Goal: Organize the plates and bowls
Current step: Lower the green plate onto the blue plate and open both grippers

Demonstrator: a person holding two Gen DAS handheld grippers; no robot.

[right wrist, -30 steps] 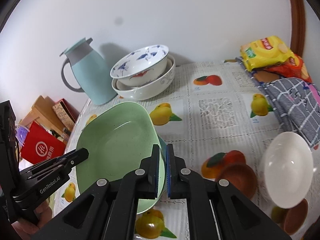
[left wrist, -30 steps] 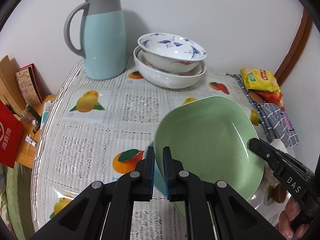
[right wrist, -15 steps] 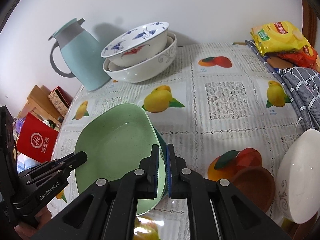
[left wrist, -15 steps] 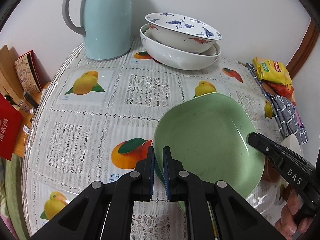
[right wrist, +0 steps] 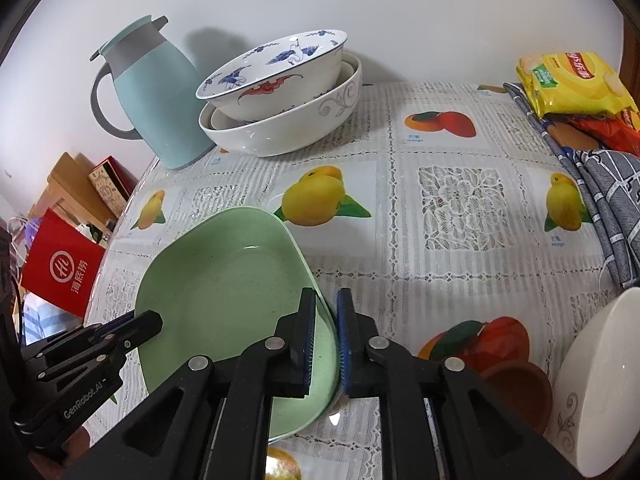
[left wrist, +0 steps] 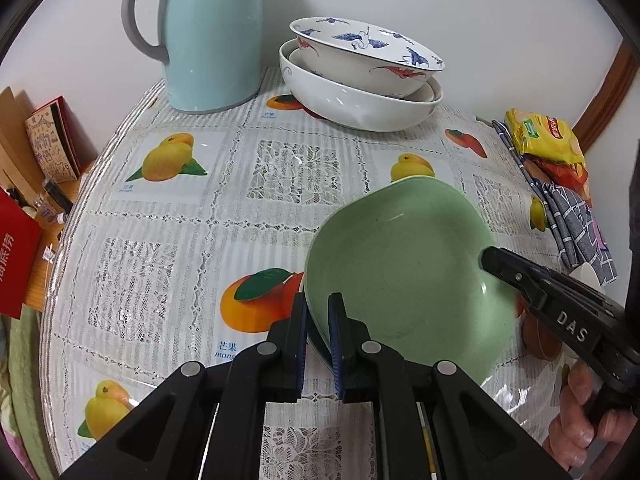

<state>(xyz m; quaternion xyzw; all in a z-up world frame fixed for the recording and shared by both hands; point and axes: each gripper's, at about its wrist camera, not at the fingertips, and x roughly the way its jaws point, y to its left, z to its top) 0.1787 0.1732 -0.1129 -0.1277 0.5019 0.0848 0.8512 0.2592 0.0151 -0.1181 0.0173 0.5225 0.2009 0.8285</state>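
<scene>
On the fruit-print tabletop (left wrist: 280, 184) near its front edge, we set down the green plate (left wrist: 400, 264), left tongs (left wrist: 318, 340) clamped on its rim, right tongs (right wrist: 325, 340) opening around the opposite rim, next needing a clean release.

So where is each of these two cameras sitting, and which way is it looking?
Left wrist: rides on the left gripper, looking down along its fingers at the green plate it grips; the right gripper and some fingers of the hand show.
Right wrist: rides on the right gripper, whose jaws are opening around the plate's opposite rim; the left gripper shows at lower left.
Shared: plate, stacked bowls, blue jug, fruit-print tablecloth.
</scene>
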